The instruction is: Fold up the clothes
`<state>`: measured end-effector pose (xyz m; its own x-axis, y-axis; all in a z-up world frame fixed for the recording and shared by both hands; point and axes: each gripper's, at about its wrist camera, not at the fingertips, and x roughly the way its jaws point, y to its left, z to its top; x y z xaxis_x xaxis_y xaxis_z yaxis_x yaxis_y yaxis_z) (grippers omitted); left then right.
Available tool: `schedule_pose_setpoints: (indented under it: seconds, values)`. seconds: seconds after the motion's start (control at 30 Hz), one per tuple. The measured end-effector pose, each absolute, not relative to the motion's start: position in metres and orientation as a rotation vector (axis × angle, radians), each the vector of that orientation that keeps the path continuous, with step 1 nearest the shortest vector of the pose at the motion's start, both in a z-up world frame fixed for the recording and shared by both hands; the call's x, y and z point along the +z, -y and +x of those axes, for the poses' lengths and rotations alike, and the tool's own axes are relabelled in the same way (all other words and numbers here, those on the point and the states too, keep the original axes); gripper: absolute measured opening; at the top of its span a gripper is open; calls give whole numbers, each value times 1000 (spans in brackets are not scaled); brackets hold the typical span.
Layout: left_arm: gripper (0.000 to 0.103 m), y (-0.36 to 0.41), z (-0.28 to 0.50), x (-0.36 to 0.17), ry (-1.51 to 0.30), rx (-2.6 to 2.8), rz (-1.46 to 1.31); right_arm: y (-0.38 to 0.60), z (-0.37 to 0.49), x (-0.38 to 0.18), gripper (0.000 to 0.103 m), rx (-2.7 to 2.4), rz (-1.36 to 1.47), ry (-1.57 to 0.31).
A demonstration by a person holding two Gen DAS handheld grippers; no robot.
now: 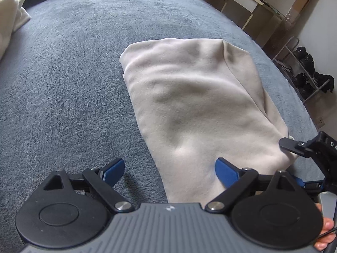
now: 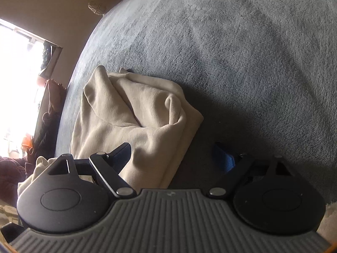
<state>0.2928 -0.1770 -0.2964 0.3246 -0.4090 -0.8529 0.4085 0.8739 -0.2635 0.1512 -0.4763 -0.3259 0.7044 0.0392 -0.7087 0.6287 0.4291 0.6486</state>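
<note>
I am holding my left claw wide open at the bottom of its frame, its blue pads spread with one resting over the near edge of the cream sweatshirt and the other over bare blanket. My right claw is likewise gaping and gripping nothing, its left finger over the garment's near corner at lower centre of its view; its black tip is also showing at the right edge of the left view, just touching the cloth. The sweatshirt is lying folded into a long, thick bundle running up the middle of the left frame, soft fleece with rounded, puffy edges and shallow wrinkles; the hood end is bunching up in the centre left of the right view. To fold well, I am judging that both claws should pinch the near corners through all layers and carry them evenly away, keeping the edge straight. Beneath it the grey-blue plush bed cover is stretching away, nubbly and matte. Another pale cloth is sitting in the upper left.
</note>
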Motion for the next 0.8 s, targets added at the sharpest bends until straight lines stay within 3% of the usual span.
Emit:
schedule_pose_setpoints:
  seconds: [0.8]
  values:
    - [99,188,289,-295,-1109,-491,72,476,151,-330,91,-397,1085,-710]
